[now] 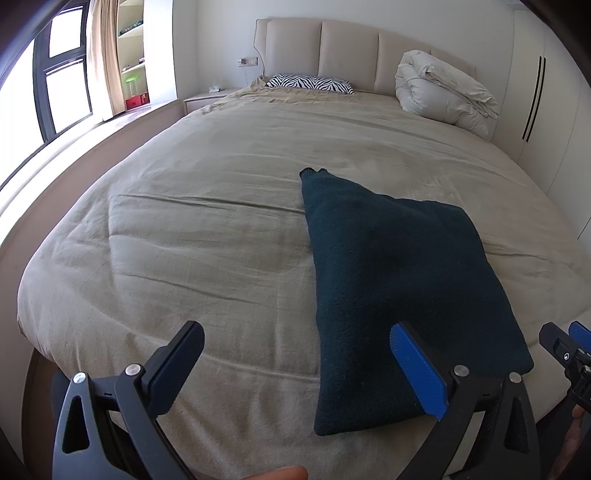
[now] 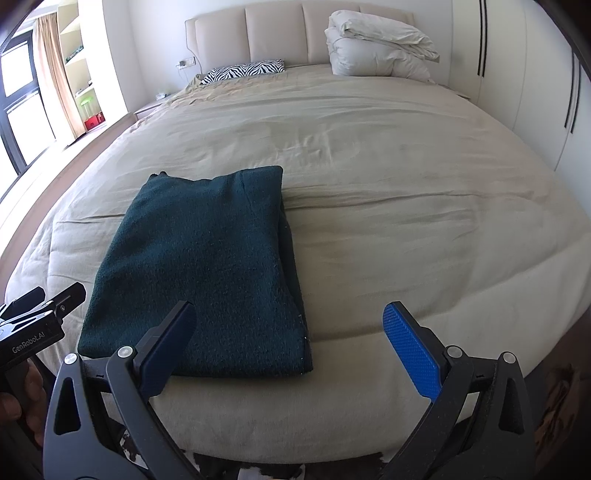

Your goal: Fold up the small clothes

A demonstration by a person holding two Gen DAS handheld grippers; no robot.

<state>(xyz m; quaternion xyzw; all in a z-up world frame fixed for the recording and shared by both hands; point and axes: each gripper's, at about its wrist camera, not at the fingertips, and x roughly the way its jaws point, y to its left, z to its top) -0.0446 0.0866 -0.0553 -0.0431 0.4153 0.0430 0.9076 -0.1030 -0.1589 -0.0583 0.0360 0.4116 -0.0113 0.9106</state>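
Dark green knit garment [image 2: 207, 266] folded flat near foot edge of bed [image 2: 388, 184], w/ bare beige cover all round, nothing on top of it. Left hand-held gripper [image 1: 299, 362] spread wide just above near edge, empty; right hand-held gripper [image 2: 290, 339] also spread, empty, blue pad off to garment's right. Zebra pillow [image 2: 243, 70] + bunched white duvet [image 2: 376, 48] far back by headboard [image 2: 277, 29], well apart from the garment.

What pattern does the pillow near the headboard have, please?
Black-and-white zebra stripes on the pillow, clearest in the left wrist view.

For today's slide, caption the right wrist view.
Open right gripper above a folded dark green garment on a beige bed.
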